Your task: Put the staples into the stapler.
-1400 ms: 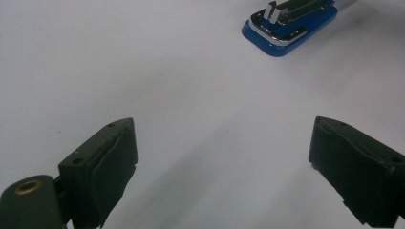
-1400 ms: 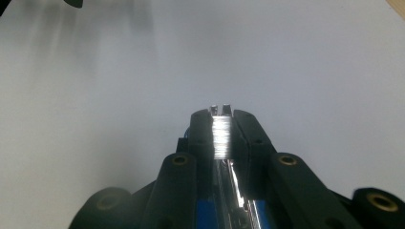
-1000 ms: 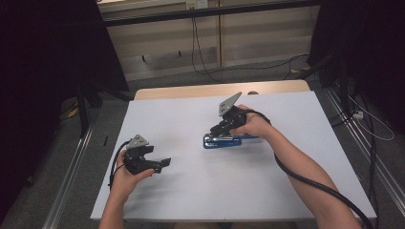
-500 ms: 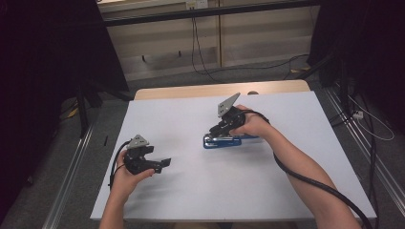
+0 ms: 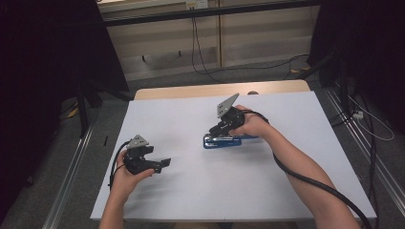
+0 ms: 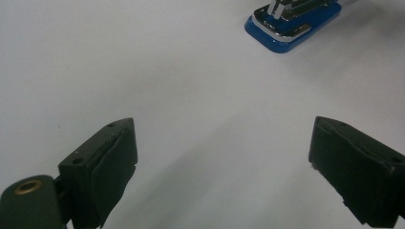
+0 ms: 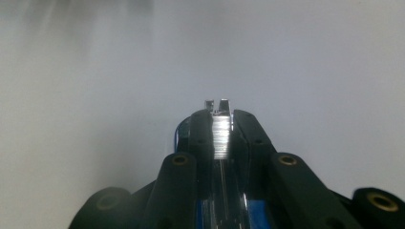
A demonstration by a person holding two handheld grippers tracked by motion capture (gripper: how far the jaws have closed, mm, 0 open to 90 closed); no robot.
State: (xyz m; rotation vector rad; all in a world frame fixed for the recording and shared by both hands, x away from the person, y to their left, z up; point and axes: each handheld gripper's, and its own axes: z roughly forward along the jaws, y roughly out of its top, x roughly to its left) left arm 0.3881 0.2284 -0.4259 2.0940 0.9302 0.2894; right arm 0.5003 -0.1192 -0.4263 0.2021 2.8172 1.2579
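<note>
Right now your right gripper is clenched on the blue stapler, its jaws pinching the shiny metal top along its length in the right gripper view. That stapler lies flat near the middle of the white table. Your left gripper rests well apart, toward the near left edge, jaws spread wide with nothing between them.

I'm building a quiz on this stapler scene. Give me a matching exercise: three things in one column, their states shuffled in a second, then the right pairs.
Things:
1. left gripper
2. right gripper
3. stapler

States:
A. lies on the white table, blue base down
B. jaws wide apart, nothing between them
C. jaws closed on a bright metal strip

Pairs: 1-B, 2-C, 3-A
</note>
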